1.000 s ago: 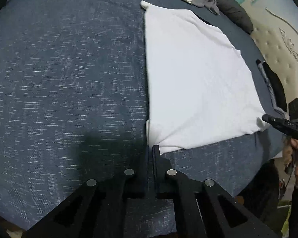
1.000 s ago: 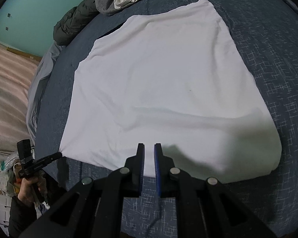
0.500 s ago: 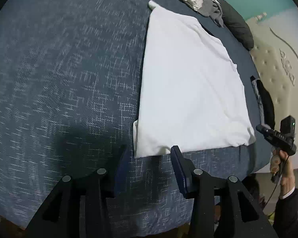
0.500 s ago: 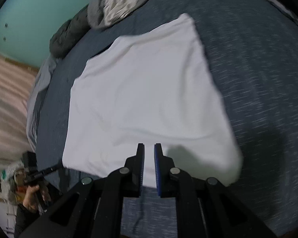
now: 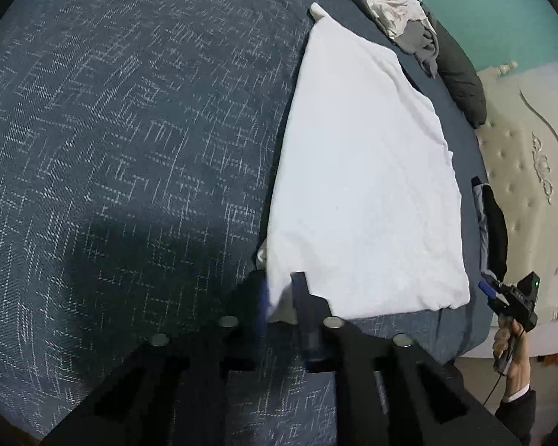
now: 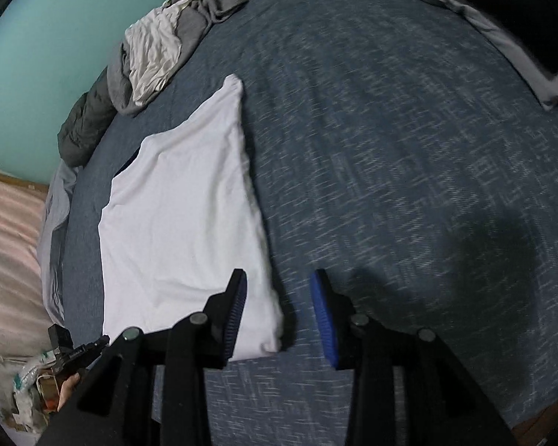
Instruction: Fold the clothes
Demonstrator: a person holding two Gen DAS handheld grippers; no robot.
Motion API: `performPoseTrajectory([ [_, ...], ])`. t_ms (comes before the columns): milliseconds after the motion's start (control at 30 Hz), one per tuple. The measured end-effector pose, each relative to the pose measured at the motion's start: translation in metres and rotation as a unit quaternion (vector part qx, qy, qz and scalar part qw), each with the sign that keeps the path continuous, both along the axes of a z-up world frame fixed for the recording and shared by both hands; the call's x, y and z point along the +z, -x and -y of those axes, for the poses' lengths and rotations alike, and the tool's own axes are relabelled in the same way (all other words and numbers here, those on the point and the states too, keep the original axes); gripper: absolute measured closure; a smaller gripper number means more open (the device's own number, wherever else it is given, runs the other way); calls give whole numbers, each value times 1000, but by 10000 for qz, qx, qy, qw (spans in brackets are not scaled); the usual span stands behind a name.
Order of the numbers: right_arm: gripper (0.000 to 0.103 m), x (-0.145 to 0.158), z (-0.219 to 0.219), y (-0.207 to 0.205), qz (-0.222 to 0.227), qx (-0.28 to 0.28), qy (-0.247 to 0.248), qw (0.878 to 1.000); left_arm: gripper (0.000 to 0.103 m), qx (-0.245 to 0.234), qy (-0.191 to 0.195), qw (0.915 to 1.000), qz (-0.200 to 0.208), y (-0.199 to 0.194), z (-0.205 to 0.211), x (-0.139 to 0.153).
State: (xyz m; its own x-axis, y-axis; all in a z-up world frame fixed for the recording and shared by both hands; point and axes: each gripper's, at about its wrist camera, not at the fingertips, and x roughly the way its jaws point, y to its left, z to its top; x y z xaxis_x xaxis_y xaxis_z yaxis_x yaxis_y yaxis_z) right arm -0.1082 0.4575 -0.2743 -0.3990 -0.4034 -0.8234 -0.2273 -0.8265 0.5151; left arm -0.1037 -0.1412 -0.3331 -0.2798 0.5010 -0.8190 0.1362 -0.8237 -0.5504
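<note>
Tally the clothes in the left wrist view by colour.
White: 2, folded cloth and crumpled cloth
Grey: 1, top
Dark grey: 1, jacket
Black: 1, garment by the headboard
Total: 5
</note>
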Motion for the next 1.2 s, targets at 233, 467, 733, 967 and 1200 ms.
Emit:
performPoseTrajectory([
  [233,67,0,-11,-1,-58,0,88,9999,96,1,-17,9992,-403,12,6,36],
  [467,67,8,-21,3,-212,16,180,9996,96,-311,10,9958,-856,34,-36,87],
  [733,67,12,-30,0,-376,71,223,9990,97,-984,108,9875,-1225,70,-143,133],
  [967,67,18,-35,-7,-470,174,432,9978,97,-2171,268,9660,-1376,84,-296,144],
  [1200,67,16,-34,-7,-391,281,508,9975,97,-3439,427,9344,-825,47,-421,71],
])
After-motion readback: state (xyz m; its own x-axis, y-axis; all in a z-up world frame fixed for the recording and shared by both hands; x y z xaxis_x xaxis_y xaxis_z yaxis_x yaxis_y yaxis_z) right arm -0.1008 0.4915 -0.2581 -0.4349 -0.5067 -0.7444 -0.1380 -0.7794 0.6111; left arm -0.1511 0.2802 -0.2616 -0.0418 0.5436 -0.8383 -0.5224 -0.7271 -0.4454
